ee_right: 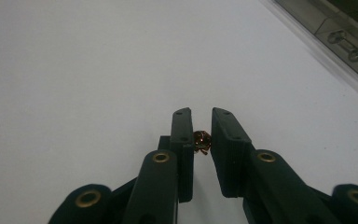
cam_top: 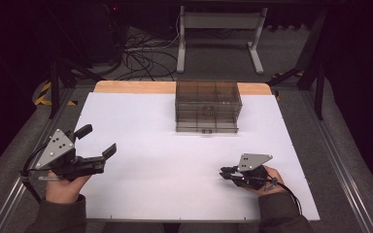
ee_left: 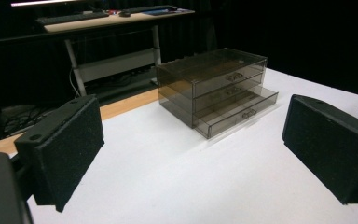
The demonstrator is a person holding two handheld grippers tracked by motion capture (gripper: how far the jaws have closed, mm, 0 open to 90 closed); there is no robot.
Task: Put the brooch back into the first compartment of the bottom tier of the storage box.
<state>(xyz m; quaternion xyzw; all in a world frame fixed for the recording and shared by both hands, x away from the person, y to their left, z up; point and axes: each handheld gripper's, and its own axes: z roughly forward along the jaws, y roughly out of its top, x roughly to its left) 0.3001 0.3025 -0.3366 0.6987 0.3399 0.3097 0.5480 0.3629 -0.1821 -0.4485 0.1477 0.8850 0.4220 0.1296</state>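
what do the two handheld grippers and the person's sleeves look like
Both are black. The left gripper has two jaws faced with broad, rough black foam pads and a grey three-cornered plate dotted with small holes. The right gripper has the same plate, ribbed jaws and brass-coloured rivets. Black cables trail from each. The sleeves are dark olive-grey.

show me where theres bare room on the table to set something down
Widest free patch: the white table between the left gripper, the right gripper and the drawer box. Bare strips also flank the box on both sides. It is tighter right around each gripper; the right one pinches a small brown bead.
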